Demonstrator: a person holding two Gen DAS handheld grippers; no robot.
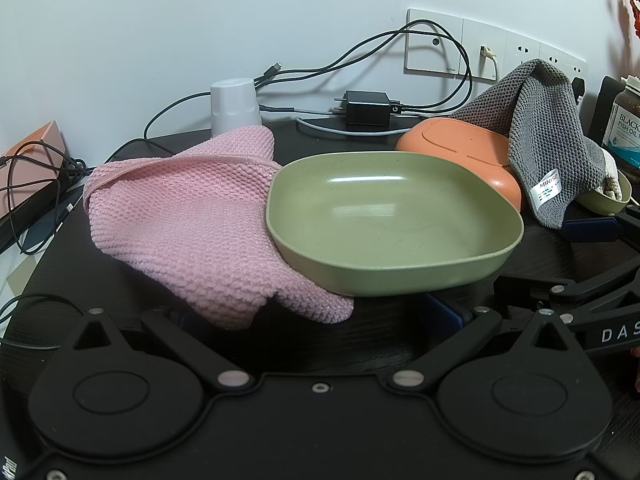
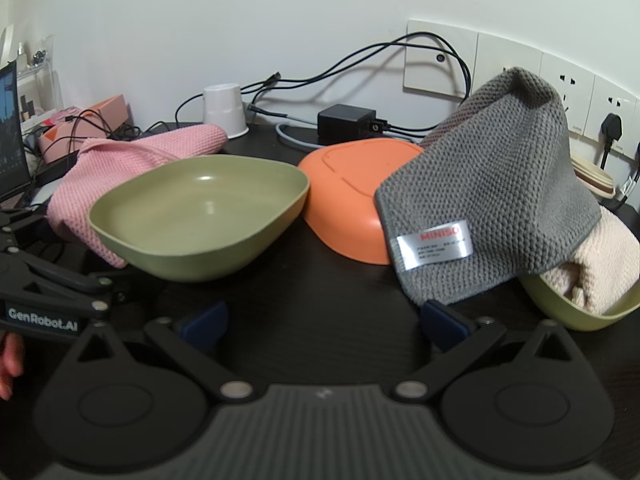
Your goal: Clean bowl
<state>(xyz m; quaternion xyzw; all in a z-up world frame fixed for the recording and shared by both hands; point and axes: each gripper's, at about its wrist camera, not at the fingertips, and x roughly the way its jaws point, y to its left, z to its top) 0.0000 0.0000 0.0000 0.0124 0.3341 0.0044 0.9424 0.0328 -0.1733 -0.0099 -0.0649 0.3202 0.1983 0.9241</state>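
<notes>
An empty green bowl (image 1: 394, 220) (image 2: 200, 216) sits tilted on the dark table, its left side resting on a crumpled pink cloth (image 1: 188, 220) (image 2: 132, 160). My left gripper (image 1: 312, 316) is open just in front of the bowl. Its right pad lies under the near rim and its left finger is hidden behind the pink cloth. My right gripper (image 2: 324, 324) is open over bare table with nothing between its fingers. A grey cloth (image 2: 488, 200) (image 1: 548, 128) hangs down to its right pad. The left gripper's fingers (image 2: 52, 280) show at the left of the right wrist view.
An upturned orange bowl (image 2: 352, 200) (image 1: 460, 152) lies behind the green one. A second green bowl (image 2: 580, 312) holds a beige cloth (image 2: 608, 264). At the back are a white cup (image 1: 234, 104), a black charger (image 1: 366, 108), cables and wall sockets. A supplement bottle (image 1: 624, 120) stands far right.
</notes>
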